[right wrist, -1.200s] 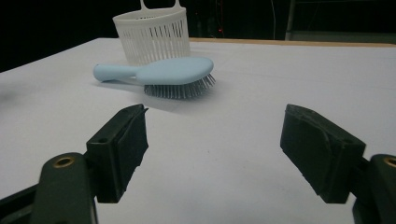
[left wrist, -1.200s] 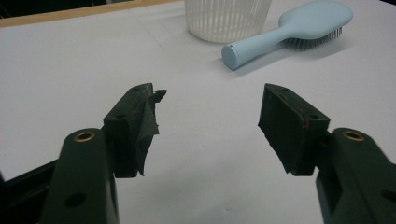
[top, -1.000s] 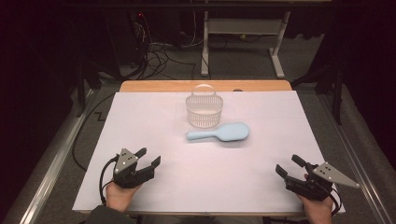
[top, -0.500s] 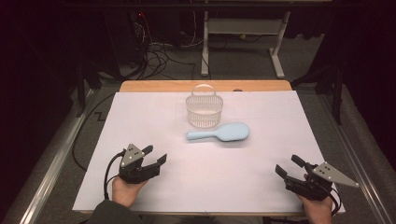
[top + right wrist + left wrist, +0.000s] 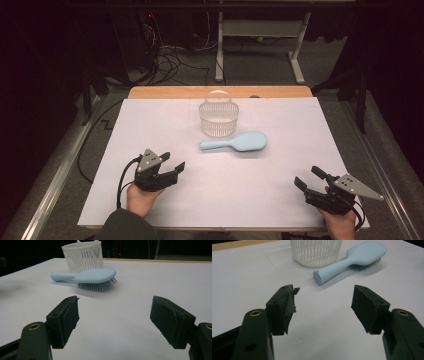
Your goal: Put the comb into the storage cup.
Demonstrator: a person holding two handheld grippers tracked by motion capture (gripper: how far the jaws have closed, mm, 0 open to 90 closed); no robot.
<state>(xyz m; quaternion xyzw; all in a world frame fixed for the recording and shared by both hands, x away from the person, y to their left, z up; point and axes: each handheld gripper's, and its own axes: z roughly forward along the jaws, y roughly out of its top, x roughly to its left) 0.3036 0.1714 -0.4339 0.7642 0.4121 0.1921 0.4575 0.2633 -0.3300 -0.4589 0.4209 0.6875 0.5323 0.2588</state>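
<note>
Both grippers wide open and empty, the left gripper (image 5: 172,167) lines up on the blue hairbrush (image 5: 235,143) lying bristles-down just in front of the white basket (image 5: 218,119), and it should, I'd say, pinch the handle squarely while the right gripper (image 5: 311,178) waits.

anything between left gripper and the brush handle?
Nothing: bare white sheet between the open left gripper and the brush handle, per the left gripper view.

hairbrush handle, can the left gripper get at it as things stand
Probably yes. The left gripper is open, its jaws face the hairbrush handle end, and bare white table cover lies between. The basket sits behind the handle.
</note>
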